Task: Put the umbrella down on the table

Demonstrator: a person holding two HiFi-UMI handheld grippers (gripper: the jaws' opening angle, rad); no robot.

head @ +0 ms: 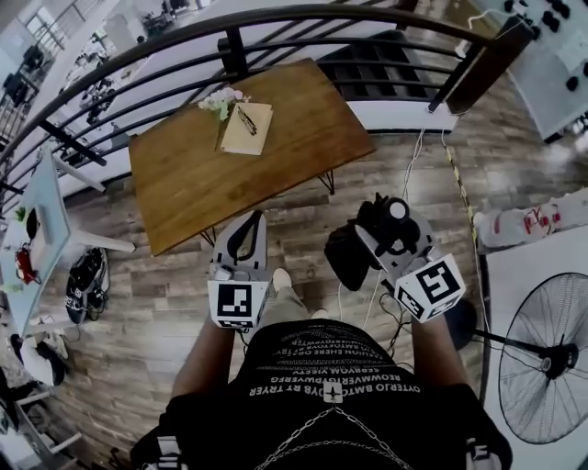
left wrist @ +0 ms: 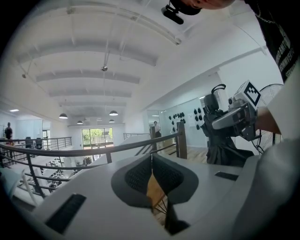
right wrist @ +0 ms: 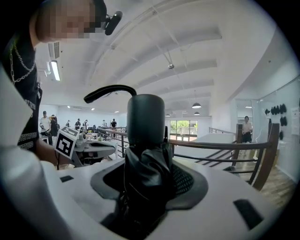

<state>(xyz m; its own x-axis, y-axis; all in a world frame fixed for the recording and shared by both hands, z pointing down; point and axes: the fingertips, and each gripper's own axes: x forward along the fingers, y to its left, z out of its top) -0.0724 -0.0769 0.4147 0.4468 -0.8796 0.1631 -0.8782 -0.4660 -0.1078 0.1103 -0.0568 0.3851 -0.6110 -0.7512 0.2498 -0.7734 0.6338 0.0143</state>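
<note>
A black folded umbrella (head: 354,252) stands upright between the jaws of my right gripper (head: 381,234), which is shut on it. Its round handle (right wrist: 146,119) and strap rise above the jaws in the right gripper view, and the bunched canopy fills the gap at my right gripper (right wrist: 150,176). My left gripper (head: 243,234) is shut with nothing in it, its pads (left wrist: 140,176) meeting at the tips. Both grippers hang over the floor just short of the wooden table (head: 303,156), beside each other. A sliver of the table's top (left wrist: 154,192) shows under the left jaws.
A tan notebook (head: 246,128) and a small bunch of flowers (head: 222,99) lie at the table's far side. A dark metal railing (head: 230,27) curves behind it. A standing fan (head: 547,358) is at the right, a white side table (head: 41,220) at the left, and cables (head: 409,174) trail across the floor.
</note>
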